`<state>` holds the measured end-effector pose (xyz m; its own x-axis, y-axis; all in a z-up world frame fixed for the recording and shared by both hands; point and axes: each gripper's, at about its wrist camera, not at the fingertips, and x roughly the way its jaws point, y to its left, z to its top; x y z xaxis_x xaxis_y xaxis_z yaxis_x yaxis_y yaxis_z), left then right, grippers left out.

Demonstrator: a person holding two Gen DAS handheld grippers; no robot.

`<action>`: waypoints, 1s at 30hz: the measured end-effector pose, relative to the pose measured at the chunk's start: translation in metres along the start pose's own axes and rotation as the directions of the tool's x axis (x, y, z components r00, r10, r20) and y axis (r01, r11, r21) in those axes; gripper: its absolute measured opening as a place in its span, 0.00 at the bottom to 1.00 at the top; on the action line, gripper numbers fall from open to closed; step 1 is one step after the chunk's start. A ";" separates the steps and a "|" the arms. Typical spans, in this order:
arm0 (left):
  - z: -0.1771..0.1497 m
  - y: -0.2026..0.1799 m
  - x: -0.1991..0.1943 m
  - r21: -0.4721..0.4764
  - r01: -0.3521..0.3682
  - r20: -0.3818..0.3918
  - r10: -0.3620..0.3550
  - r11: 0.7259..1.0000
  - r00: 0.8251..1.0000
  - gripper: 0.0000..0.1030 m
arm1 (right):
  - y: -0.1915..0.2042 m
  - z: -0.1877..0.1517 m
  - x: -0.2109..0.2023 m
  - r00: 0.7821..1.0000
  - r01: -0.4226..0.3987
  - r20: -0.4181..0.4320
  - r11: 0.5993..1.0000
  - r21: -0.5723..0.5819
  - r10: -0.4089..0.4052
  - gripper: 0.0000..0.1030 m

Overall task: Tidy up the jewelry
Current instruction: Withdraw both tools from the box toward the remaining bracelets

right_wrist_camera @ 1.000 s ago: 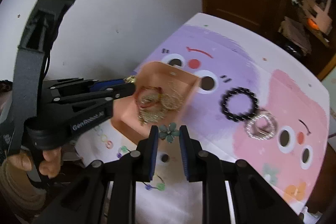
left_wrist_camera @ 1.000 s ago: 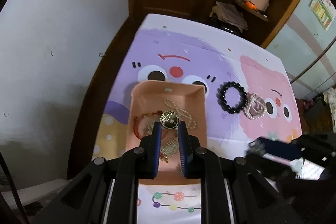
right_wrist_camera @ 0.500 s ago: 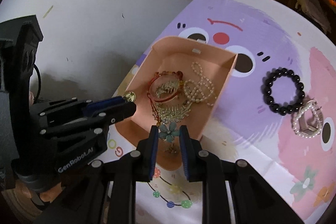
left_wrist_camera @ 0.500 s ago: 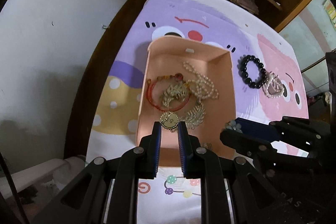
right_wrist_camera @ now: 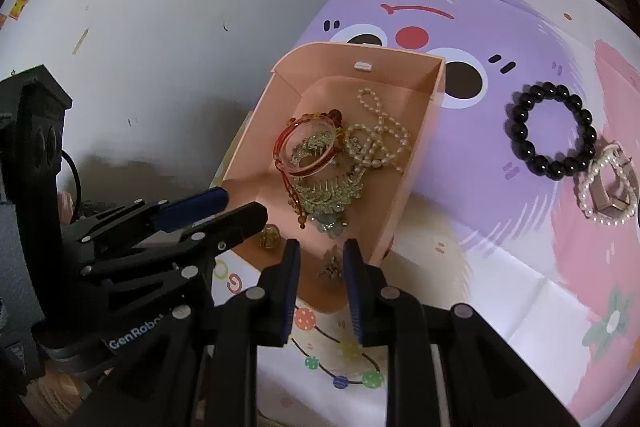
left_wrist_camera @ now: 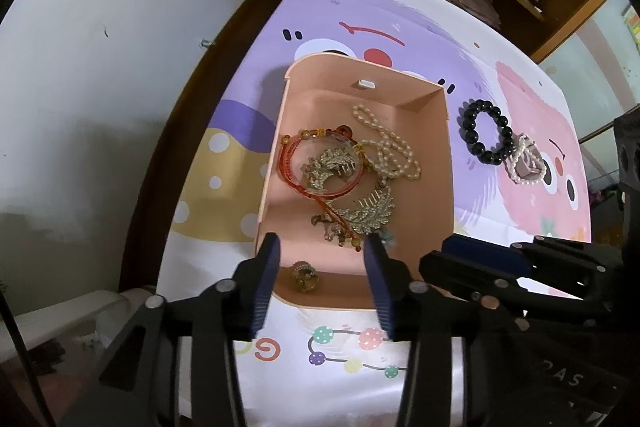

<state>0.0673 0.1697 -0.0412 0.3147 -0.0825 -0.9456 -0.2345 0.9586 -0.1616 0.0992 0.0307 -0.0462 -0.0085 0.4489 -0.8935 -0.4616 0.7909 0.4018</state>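
Jewelry box (left_wrist_camera: pixel 448 163): both spread grippers empty; only right wrist view shows gold charm (right_wrist_camera: pixel 330 266).

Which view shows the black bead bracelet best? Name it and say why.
The right wrist view: the black bead bracelet appears large and as a nearly whole ring on the mat, touching the pearl bracelet. The left wrist view shows it smaller, off to the right.

Right hand-held gripper (right_wrist_camera: pixel 318 261) parted above pink box (right_wrist_camera: pixel 416 163); black bracelet (right_wrist_camera: pixel 550 131) outside.
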 end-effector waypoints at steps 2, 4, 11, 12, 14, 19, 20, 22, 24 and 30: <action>-0.001 -0.002 -0.003 0.006 -0.006 0.007 0.006 1.000 1.000 0.45 | 0.001 -0.003 -0.003 1.000 0.001 0.006 1.000 0.000 -0.001 0.22; -0.003 -0.005 -0.005 0.011 -0.004 0.010 0.004 1.000 1.000 0.45 | 0.001 -0.006 -0.006 1.000 0.009 0.016 1.000 -0.004 -0.009 0.22; -0.008 -0.019 -0.013 0.057 -0.019 0.030 0.017 0.998 0.999 0.45 | -0.002 -0.020 -0.015 0.999 0.032 0.041 1.000 -0.001 -0.032 0.22; -0.009 -0.022 -0.015 0.066 -0.021 0.033 0.019 0.998 0.999 0.45 | -0.004 -0.022 -0.017 0.998 0.037 0.047 0.999 0.003 -0.038 0.22; -0.011 -0.027 -0.018 0.083 -0.025 0.038 0.022 0.996 0.999 0.45 | -0.006 -0.026 -0.021 0.997 0.044 0.057 0.999 0.007 -0.044 0.22; -0.016 -0.040 -0.025 0.126 -0.041 0.054 0.035 0.991 0.998 0.45 | -0.013 -0.036 -0.031 0.996 0.043 0.072 0.999 0.026 -0.044 0.22; -0.017 -0.043 -0.027 0.131 -0.041 0.055 0.034 0.991 0.998 0.45 | -0.015 -0.039 -0.033 0.996 0.042 0.075 0.999 0.031 -0.044 0.22; -0.018 -0.048 -0.030 0.145 -0.040 0.058 0.032 0.989 0.998 0.45 | -0.019 -0.043 -0.037 0.996 0.043 0.079 0.998 0.038 -0.046 0.22; -0.018 -0.054 -0.034 0.161 -0.042 0.063 0.032 0.986 0.997 0.45 | -0.025 -0.047 -0.041 0.995 0.047 0.083 0.998 0.050 -0.051 0.22; -0.010 -0.075 -0.047 0.204 -0.043 0.087 0.026 0.978 0.996 0.45 | -0.046 -0.055 -0.068 0.989 0.085 0.112 0.994 0.073 -0.093 0.22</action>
<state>0.0605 0.0987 0.0127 0.3873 -0.0339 -0.9213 -0.0556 0.9966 -0.0601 0.0721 -0.0596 -0.0147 0.1339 0.4175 -0.8987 -0.3943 0.8545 0.3382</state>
